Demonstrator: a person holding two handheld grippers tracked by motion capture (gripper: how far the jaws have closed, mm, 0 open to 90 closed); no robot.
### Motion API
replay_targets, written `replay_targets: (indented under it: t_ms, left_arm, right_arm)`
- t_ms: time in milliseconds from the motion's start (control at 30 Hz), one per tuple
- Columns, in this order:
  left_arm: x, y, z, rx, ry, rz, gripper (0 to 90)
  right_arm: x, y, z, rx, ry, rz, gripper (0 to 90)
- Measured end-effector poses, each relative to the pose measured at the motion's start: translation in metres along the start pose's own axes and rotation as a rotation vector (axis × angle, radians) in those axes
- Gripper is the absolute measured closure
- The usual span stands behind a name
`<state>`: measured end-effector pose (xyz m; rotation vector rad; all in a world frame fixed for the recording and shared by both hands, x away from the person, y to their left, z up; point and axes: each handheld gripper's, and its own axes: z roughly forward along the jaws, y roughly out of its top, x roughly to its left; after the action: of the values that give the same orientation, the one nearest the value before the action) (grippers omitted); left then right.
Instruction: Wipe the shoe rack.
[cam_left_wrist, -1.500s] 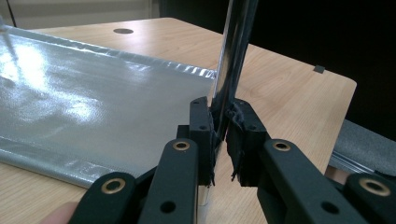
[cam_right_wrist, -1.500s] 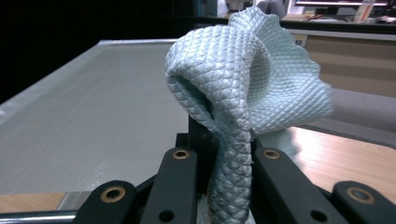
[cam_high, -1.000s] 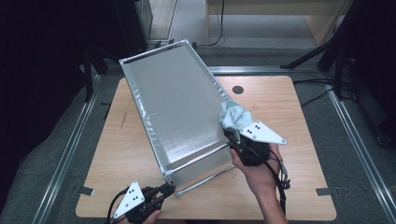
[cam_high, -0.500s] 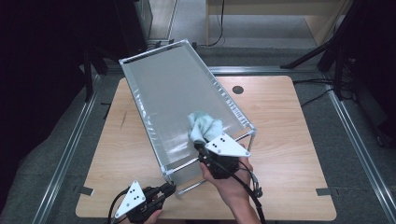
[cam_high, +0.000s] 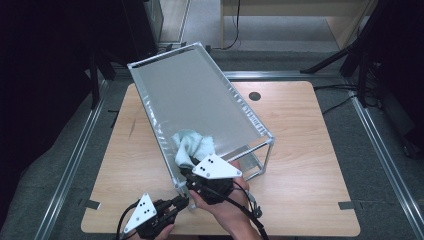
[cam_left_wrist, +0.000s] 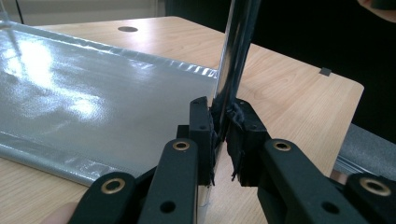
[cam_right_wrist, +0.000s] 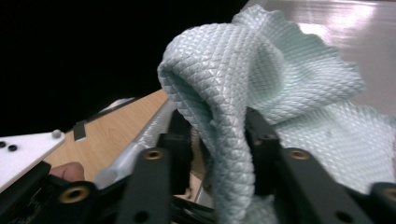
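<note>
My right claw (cam_high: 192, 176) sits at the near, low end of the tilted silver panel (cam_high: 192, 102), its jaws just easing apart with the pale green cloth (cam_high: 192, 146) still bunched between them — the cloth lies on the panel directly ahead of it. The panel's long axis runs up and away toward the desk's (cam_high: 310, 150) far left. My left claw (cam_left_wrist: 219, 135) clamps the near corner post (cam_left_wrist: 233, 56). Whether the right pads still pinch the cloth, I cannot tell.
</note>
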<state>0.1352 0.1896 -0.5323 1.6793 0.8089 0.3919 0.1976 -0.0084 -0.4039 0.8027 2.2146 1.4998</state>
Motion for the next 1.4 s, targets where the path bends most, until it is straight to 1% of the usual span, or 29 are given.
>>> replay_targets:
  t_ms: [33,67,100,133,167,200,233,267,300,333,400,533,600,633,700,733,800,833,933,1033,1067,1133,1267,1300,1333,1367,1400]
  left_arm:
    - [0.000,0.000,0.000,0.001,0.000,0.002,80.3]
    - [0.000,0.000,0.000,0.000,0.001,0.002,80.3]
    - [-0.001,0.000,0.000,0.000,0.001,0.004,80.3]
    - [0.000,0.000,0.000,0.001,0.000,0.005,80.3]
    - [0.000,0.000,0.000,0.002,0.000,0.008,80.3]
    - [0.000,0.000,0.000,0.002,0.000,0.008,80.4]
    - [0.000,0.000,0.000,0.002,0.000,0.009,80.4]
    - [0.000,0.000,0.000,0.002,-0.001,0.010,80.4]
    - [0.000,0.000,0.000,0.002,-0.003,0.010,80.4]
    - [0.000,-0.001,0.000,0.001,-0.005,0.010,80.4]
    - [0.000,-0.001,0.000,0.000,-0.006,0.010,80.4]
    - [0.000,-0.001,0.000,0.001,-0.004,0.013,80.5]
    - [0.000,-0.001,0.000,0.001,-0.002,0.015,80.5]
    - [0.000,-0.001,0.000,0.000,-0.003,0.015,80.5]
    - [0.000,-0.001,0.000,0.000,-0.003,0.018,80.5]
    - [0.000,-0.001,0.000,0.000,-0.003,0.018,80.6]
    - [0.000,-0.001,0.000,0.000,-0.004,0.018,80.6]
    - [0.000,-0.001,0.000,0.000,-0.004,0.019,80.6]
    - [0.001,-0.001,0.000,0.000,-0.005,0.019,80.6]
    - [0.001,-0.001,0.000,0.000,-0.006,0.019,80.5]
    - [0.001,-0.001,0.000,0.001,-0.005,0.016,80.5]
    - [0.000,-0.001,0.000,0.001,-0.004,0.011,80.5]
    - [0.000,-0.001,0.000,0.003,-0.002,0.014,80.6]
    - [0.000,-0.001,0.000,0.003,0.001,0.012,80.6]
    - [0.000,-0.001,0.000,0.003,0.001,0.012,80.6]
    - [0.000,-0.001,0.000,0.004,0.002,0.012,80.6]
    - [0.000,-0.001,0.000,0.004,0.002,0.012,80.5]
  right_arm:
    - [0.000,0.001,-0.001,-0.004,0.003,0.006,58.4]
    - [-0.001,0.001,-0.003,-0.013,-0.026,0.004,56.5]
    - [-0.003,0.001,-0.004,-0.012,-0.052,-0.002,58.2]
    - [-0.003,0.001,-0.004,-0.012,-0.052,-0.002,58.2]
    - [-0.005,0.000,-0.005,-0.001,-0.059,0.002,62.3]
    - [-0.011,0.000,-0.006,0.010,-0.062,0.005,72.6]
    - [-0.011,0.000,-0.006,0.010,-0.062,0.005,72.6]
    - [-0.014,0.000,-0.008,0.019,-0.070,0.009,77.2]
    - [-0.019,0.000,-0.010,0.027,-0.079,0.017,79.1]
    - [-0.024,0.000,-0.011,0.034,-0.101,0.019,80.0]
    - [-0.036,0.000,-0.015,0.042,-0.162,0.012,80.7]
    - [-0.065,-0.002,-0.023,0.036,-0.238,0.045,80.2]
    - [-0.080,-0.003,-0.028,0.031,-0.260,0.066,80.2]
    - [-0.093,-0.004,-0.032,0.029,-0.283,0.081,80.1]
    - [-0.105,-0.004,-0.037,0.025,-0.321,0.092,79.9]
    - [-0.105,-0.004,-0.037,0.025,-0.321,0.092,79.9]
    - [-0.117,-0.005,-0.042,0.016,-0.364,0.110,79.5]
    - [-0.122,-0.005,-0.044,0.009,-0.377,0.119,79.3]
    - [-0.131,-0.007,-0.048,-0.009,-0.391,0.143,79.2]
    - [-0.128,-0.006,-0.047,-0.003,-0.391,0.156,80.5]
    - [-0.125,-0.006,-0.047,0.001,-0.384,0.156,80.7]
    - [-0.118,-0.006,-0.044,0.005,-0.348,0.153,80.7]
    - [-0.098,-0.006,-0.035,0.010,-0.302,0.123,80.1]
    - [-0.086,-0.006,-0.030,0.013,-0.282,0.107,79.4]
    - [-0.086,-0.006,-0.030,0.013,-0.282,0.107,79.4]
    - [-0.080,-0.006,-0.027,0.011,-0.275,0.105,79.2]
    - [-0.074,-0.006,-0.023,0.009,-0.258,0.103,79.2]
